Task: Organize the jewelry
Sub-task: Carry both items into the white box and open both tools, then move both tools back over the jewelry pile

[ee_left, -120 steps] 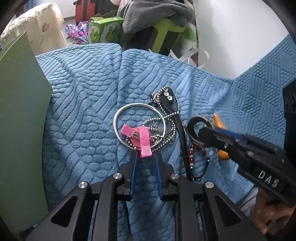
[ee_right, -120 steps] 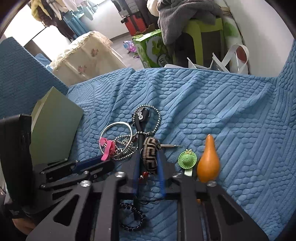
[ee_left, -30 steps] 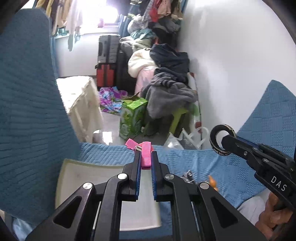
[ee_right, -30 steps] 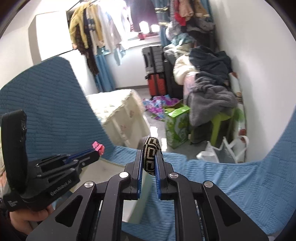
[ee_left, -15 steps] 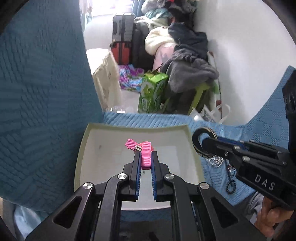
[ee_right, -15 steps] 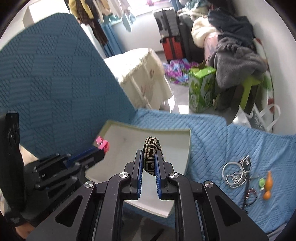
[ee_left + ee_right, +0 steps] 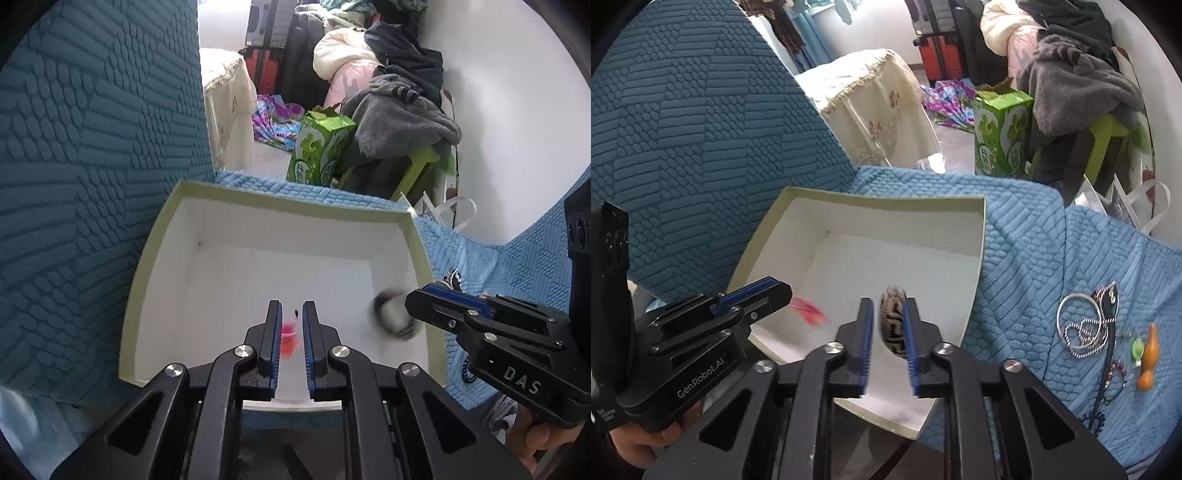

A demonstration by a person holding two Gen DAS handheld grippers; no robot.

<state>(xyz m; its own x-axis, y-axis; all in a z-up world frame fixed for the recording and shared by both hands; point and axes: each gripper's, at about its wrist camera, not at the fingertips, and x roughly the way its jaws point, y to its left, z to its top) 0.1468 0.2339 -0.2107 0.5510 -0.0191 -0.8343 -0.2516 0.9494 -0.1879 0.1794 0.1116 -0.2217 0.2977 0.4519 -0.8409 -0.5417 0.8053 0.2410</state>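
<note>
Pink bow [image 7: 289, 338] and patterned ring [image 7: 894, 325] loose between opening jaws.

Left gripper [image 7: 291, 314] angled steeply down, jaws opening. Right gripper [image 7: 888, 314] angled likewise, jaws opening. Each gripped at rear by hand [image 7: 535, 439].

A lived-in home, a cluttered bedroom or spare room: a sofa under a blue textured cover [image 7: 1034, 236], clothes heaped [image 7: 399, 110] on a green stool against the white wall, suitcases [image 7: 942, 55] at the back, a lace-draped table [image 7: 871, 96], and a green carton [image 7: 321, 151] on the floor.
</note>
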